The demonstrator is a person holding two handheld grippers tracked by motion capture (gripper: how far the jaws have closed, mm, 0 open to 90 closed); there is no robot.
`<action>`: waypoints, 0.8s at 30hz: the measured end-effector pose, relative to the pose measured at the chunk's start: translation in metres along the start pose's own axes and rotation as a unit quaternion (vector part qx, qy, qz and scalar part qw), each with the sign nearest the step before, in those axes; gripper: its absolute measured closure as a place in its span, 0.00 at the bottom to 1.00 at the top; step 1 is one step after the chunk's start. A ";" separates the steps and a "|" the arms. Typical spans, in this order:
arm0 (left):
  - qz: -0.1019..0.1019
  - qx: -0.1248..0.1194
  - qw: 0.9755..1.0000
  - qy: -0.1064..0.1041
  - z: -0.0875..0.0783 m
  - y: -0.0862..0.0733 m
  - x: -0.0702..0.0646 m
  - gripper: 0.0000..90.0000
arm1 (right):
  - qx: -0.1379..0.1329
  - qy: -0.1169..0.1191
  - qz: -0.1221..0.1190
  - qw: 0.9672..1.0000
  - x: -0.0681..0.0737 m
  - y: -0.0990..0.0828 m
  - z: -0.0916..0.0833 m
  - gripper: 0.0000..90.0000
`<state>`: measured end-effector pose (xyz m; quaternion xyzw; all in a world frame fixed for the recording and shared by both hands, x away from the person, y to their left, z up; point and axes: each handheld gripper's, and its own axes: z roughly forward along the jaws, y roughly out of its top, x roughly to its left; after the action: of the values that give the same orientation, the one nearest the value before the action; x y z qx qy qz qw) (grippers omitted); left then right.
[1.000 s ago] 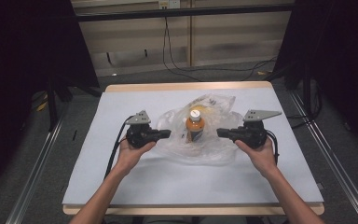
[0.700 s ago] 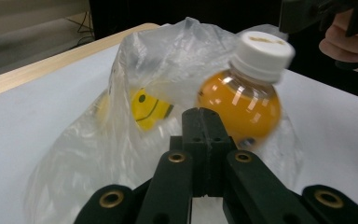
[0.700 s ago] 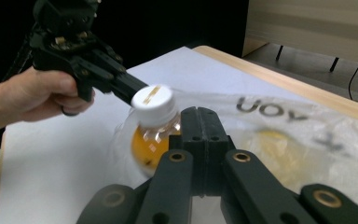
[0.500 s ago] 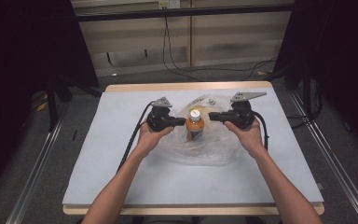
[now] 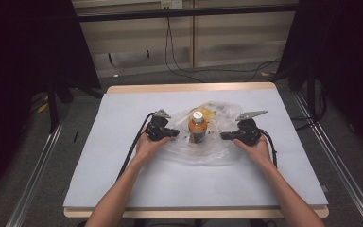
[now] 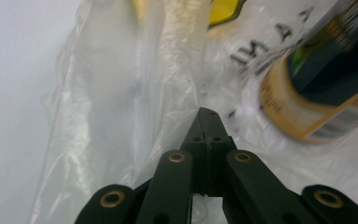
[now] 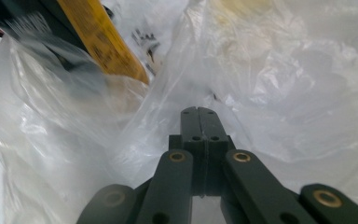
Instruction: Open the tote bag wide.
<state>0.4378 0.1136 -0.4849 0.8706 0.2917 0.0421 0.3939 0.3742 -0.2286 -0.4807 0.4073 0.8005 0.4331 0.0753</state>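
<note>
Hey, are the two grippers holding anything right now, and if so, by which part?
Both the left gripper and the right gripper are shut against the clear plastic bag; whether film is pinched cannot be told.

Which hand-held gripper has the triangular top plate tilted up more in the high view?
The right hand-held gripper: its grey plate lifts clear; the left hand-held gripper plate sits lower.

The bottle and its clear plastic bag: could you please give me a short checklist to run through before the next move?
1. Bottle standing upright on the bag: ok.
2. Cap on the bottle: ok.
3. Left gripper shut, on one side of the bottle: ok.
4. Right gripper shut, on the opposite side: ok.
5. Plastic bag pinched between either gripper's fingers: cannot tell.
6. Bag lying fully on the table: ok.
</note>
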 end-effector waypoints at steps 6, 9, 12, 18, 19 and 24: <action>0.007 0.008 1.000 0.014 -0.020 -0.016 0.006 1.00 | 0.007 -0.019 -0.002 1.000 -0.002 -0.007 -0.003 1.00; 0.005 0.009 1.000 0.026 -0.031 -0.025 0.010 1.00 | 0.020 -0.024 0.001 1.000 -0.004 -0.011 -0.002 1.00; 0.001 0.005 1.000 0.024 -0.041 -0.035 0.013 1.00 | 0.025 -0.033 -0.008 0.999 -0.004 -0.014 -0.004 1.00; 0.010 0.012 1.000 0.020 -0.054 -0.046 0.011 1.00 | 0.025 -0.032 0.000 0.999 -0.008 -0.020 -0.012 1.00; 0.011 0.010 1.000 0.017 -0.056 -0.047 0.010 1.00 | 0.028 -0.034 -0.004 0.999 -0.007 -0.020 -0.014 1.00; 0.018 0.008 1.000 0.014 -0.061 -0.053 0.006 1.00 | 0.032 -0.037 -0.003 0.999 -0.006 -0.025 -0.021 1.00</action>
<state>0.3992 0.1848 -0.4821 0.8781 0.2815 0.0591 0.3824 0.3538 -0.2539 -0.4880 0.4229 0.8119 0.3916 0.0930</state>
